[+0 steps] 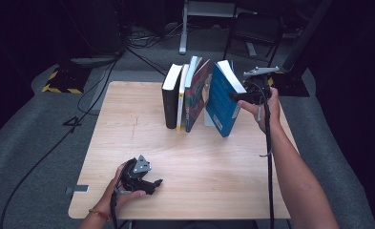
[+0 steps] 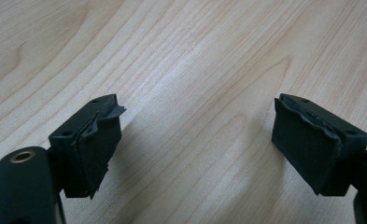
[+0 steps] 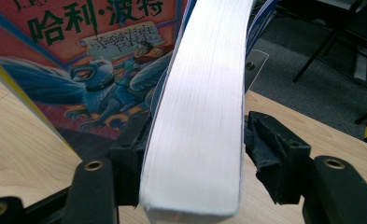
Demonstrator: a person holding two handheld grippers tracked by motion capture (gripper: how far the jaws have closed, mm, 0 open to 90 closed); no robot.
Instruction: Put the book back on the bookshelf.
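The right tool stands apart around the tilted blue book; unsupported, it could topple onto the tabletop.

Books on the wooden table — five counted: black, yellow-spined, two illustrated, blue; grippers — two.

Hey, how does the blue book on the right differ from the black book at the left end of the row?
The blue book tilts steeply, while the black book stands upright. The blue book sits between the jaws of the right hand-held gripper; the black book is untouched. The blue book is apart at the right; the black book stands against its neighbours. Both rest on the wooden table, pages up.
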